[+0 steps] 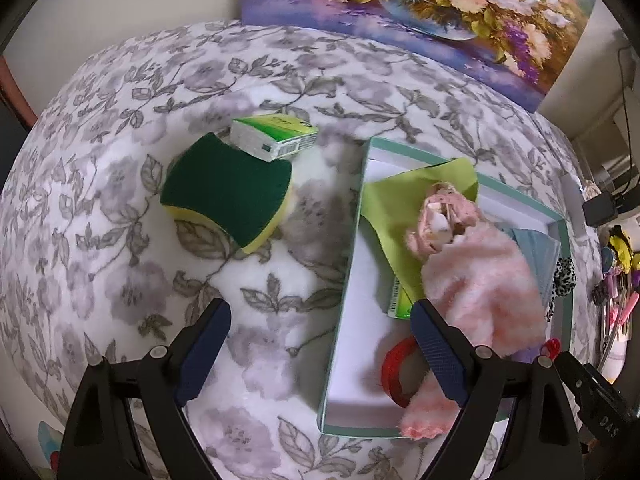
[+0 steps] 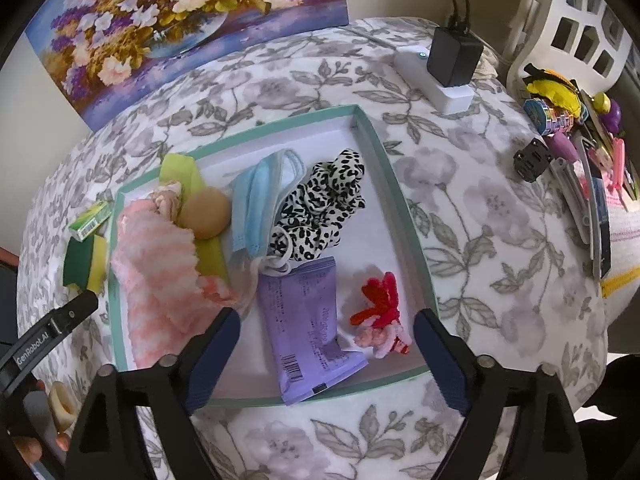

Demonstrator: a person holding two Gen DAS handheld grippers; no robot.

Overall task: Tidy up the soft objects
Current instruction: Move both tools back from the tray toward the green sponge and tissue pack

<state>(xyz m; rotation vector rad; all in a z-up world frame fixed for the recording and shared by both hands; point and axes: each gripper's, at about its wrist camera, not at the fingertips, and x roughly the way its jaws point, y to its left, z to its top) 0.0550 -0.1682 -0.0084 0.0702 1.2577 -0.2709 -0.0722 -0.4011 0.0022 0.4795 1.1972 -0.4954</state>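
A shallow teal-rimmed box [image 2: 404, 196] holds a pink fluffy cloth [image 2: 156, 256], a round tan puff [image 2: 205, 213], a blue face mask [image 2: 256, 200], a leopard scrunchie [image 2: 320, 208], a purple packet [image 2: 308, 320] and a red and pink yarn toy [image 2: 380, 312]. Outside it, on the floral blanket, lie a green and yellow sponge [image 1: 228, 192] and a green tissue pack [image 1: 276, 136]. My left gripper [image 1: 320, 340] is open over the box's left rim [image 1: 352, 240], its right finger beside the pink cloth [image 1: 480, 280]. My right gripper [image 2: 328, 344] is open above the purple packet, touching nothing.
A flower painting [image 2: 180, 20] leans at the back. A white power strip with a black adapter [image 2: 452, 64] lies behind the box. Clips, tape rolls and small tools [image 2: 576, 140] crowd the right side by a white basket [image 2: 580, 32]. The other gripper's black body [image 2: 52, 332] shows at left.
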